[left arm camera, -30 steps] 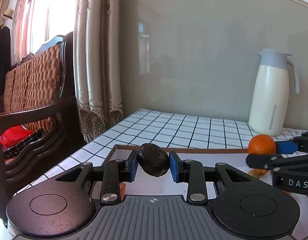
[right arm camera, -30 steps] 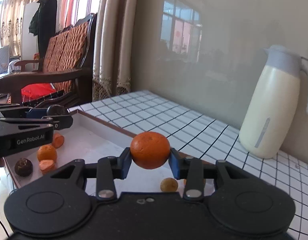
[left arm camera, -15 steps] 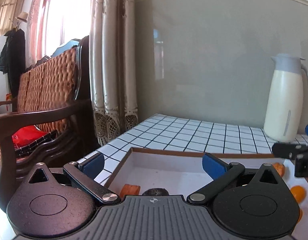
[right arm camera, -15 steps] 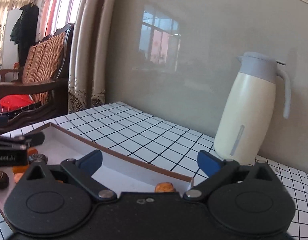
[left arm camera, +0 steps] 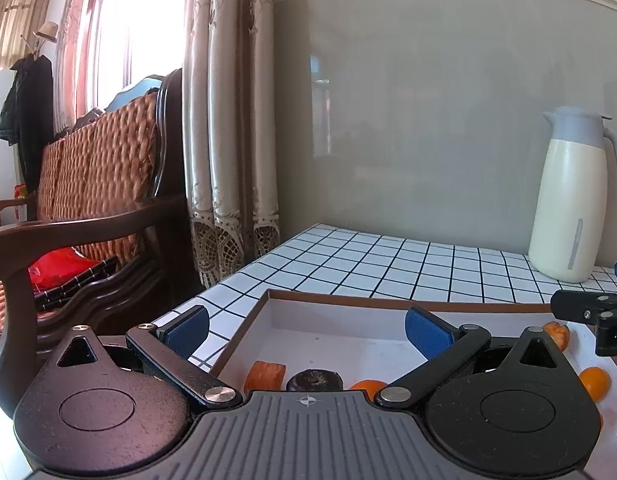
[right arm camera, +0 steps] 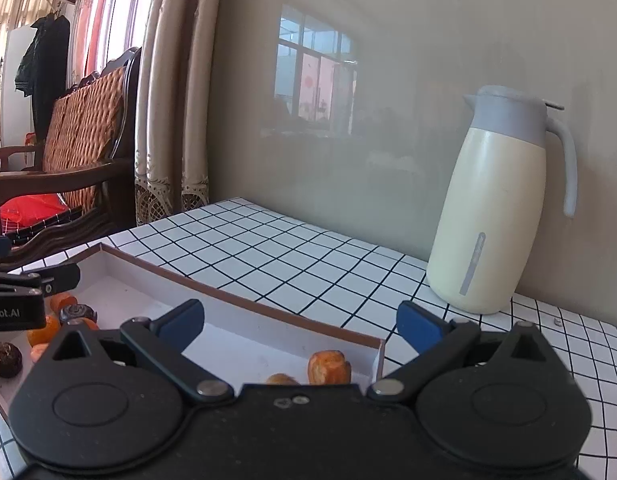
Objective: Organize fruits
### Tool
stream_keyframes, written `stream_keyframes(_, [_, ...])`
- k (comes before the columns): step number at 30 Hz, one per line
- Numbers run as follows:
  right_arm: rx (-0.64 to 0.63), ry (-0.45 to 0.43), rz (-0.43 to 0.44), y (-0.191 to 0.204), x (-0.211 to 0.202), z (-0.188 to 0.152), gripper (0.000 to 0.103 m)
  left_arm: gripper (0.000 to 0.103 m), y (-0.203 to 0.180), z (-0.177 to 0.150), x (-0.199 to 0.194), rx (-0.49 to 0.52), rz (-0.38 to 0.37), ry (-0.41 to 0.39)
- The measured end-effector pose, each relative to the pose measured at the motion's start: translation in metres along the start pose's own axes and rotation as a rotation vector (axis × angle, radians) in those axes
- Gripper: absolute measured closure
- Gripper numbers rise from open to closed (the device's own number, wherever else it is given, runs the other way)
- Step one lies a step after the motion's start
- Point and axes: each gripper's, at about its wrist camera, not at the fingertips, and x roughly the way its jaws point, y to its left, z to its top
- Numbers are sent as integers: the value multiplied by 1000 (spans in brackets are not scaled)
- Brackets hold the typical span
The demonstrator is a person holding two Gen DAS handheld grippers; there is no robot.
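A white tray with a brown rim (left arm camera: 340, 300) (right arm camera: 236, 298) lies on the tiled table. My left gripper (left arm camera: 306, 330) is open and empty above the tray's left end. Below it lie an orange slice (left arm camera: 265, 374), a dark round fruit (left arm camera: 314, 380) and an orange fruit (left arm camera: 368, 387). My right gripper (right arm camera: 300, 326) is open and empty above the tray's right end, over an orange piece (right arm camera: 328, 366) and a small yellowish fruit (right arm camera: 282, 379). More fruits lie at the tray's left in the right wrist view, among them a dark one (right arm camera: 5, 360).
A cream thermos jug (left arm camera: 570, 200) (right arm camera: 496, 204) stands at the back of the black-and-white tiled table (left arm camera: 388, 256). A wooden wicker-backed bench (left arm camera: 88, 184) and curtains (left arm camera: 228, 120) stand left of the table. A grey wall panel runs behind.
One second ago my left gripper held a dark fruit and my right an orange. Both opened and the fruits now lie in the tray. Both grippers have pulled back.
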Motion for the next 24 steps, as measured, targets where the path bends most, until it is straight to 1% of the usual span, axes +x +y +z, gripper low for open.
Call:
stream_keyframes(3, [9,-7,-6,-2,-4,1,6,0,-3,-1,-2,23,4,-4])
stream_keyframes(7, [14,-36,-17,-6,-17,0,6,0,-3,1,-11,12,-1,-19])
stream_keyframes(11, [40,-53,-31,-11,-37,3,6,0,-2,3,-33,31,4,-44])
stream_keyframes(14, [64,-76,-27,-14,-64,2,6,0,4,0,-59,28,-4,-67])
stream_keyframes(18, [59,-100,-22,-14,-108,-4,6,0,12,-4,-100,23,-21,-87])
stream_keyframes(22, [34,-114,-25,-11,-151,-15,6,0,16,-9,-148,27,-59,-120])
stream_keyframes(24, [24,-121,-30,-10,-175,-24,6,0,14,-12,-169,29,-82,-124])
